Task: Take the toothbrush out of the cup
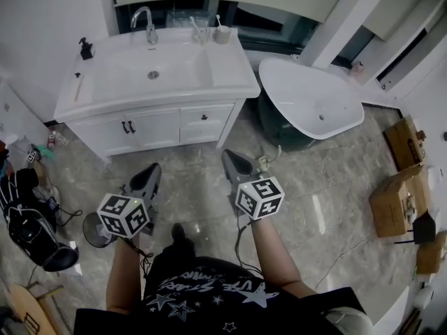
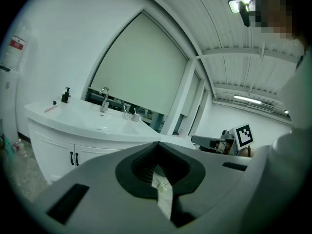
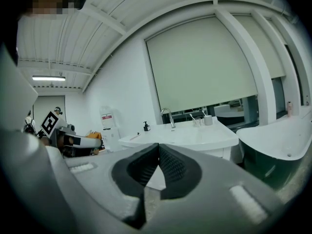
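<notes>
Both cups stand at the far right corner of the white vanity table (image 1: 227,72), just right of the faucet (image 1: 143,21), well apart from both tools and straight ahead across the open tiled floor. The left one is a clear cup (image 1: 201,36) and the right one a white cup (image 1: 222,35), set close side by side. Each seems to hold one toothbrush: a toothbrush (image 1: 193,24) leans out of the clear cup and another toothbrush (image 1: 218,21) rises from the white one. Their long axes run roughly upright, heads above the rim and tilted a little to the left, so the lift should go up along the handle rather than sideways. Which of the two the task means I cannot tell. The left hand-held gripper (image 1: 154,168) and the right hand-held gripper (image 1: 229,156) both point toward the table at about level. Each has its jaws closed tip to tip with nothing between them. The right one lines up almost directly below the cups in the head view, so it looks the nearer and better placed for the reach, and its jaws must first part. The sink basin (image 1: 154,74) and the bathtub (image 1: 300,89) to the right appear empty. A dark soap dispenser (image 1: 85,48) stands at the far left corner of the table.
</notes>
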`<state>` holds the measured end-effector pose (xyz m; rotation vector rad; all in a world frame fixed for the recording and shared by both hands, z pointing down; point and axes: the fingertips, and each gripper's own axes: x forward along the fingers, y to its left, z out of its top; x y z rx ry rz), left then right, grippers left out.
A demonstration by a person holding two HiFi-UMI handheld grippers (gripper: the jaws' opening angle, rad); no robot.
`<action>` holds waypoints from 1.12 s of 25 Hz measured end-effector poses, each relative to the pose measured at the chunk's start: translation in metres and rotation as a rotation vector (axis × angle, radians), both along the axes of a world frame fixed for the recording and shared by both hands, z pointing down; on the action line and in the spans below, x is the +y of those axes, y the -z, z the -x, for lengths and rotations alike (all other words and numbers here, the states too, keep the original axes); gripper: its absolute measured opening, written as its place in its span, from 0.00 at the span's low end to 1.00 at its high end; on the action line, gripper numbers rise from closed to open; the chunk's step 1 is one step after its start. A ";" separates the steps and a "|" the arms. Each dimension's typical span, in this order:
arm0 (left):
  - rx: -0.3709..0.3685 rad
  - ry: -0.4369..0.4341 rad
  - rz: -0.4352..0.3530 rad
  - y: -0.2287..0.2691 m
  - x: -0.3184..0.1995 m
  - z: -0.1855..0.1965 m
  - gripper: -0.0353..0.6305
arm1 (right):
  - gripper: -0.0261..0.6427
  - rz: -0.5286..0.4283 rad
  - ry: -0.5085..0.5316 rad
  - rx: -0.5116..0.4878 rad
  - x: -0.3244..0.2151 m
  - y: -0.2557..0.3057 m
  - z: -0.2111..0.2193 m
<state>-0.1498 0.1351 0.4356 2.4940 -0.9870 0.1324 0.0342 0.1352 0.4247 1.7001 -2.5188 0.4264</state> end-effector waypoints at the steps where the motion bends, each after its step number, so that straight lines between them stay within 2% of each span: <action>1: 0.002 -0.004 0.000 0.001 -0.010 0.004 0.06 | 0.04 0.000 -0.002 0.003 -0.009 0.001 0.004; 8: 0.011 -0.020 -0.022 0.008 -0.067 0.024 0.06 | 0.04 -0.008 -0.024 0.027 -0.062 0.008 0.028; 16: -0.002 -0.036 -0.045 0.007 -0.102 0.037 0.06 | 0.04 -0.011 -0.029 0.030 -0.100 0.007 0.055; 28: -0.031 0.030 -0.024 -0.013 -0.165 0.024 0.06 | 0.04 0.021 0.012 0.001 -0.173 -0.019 0.036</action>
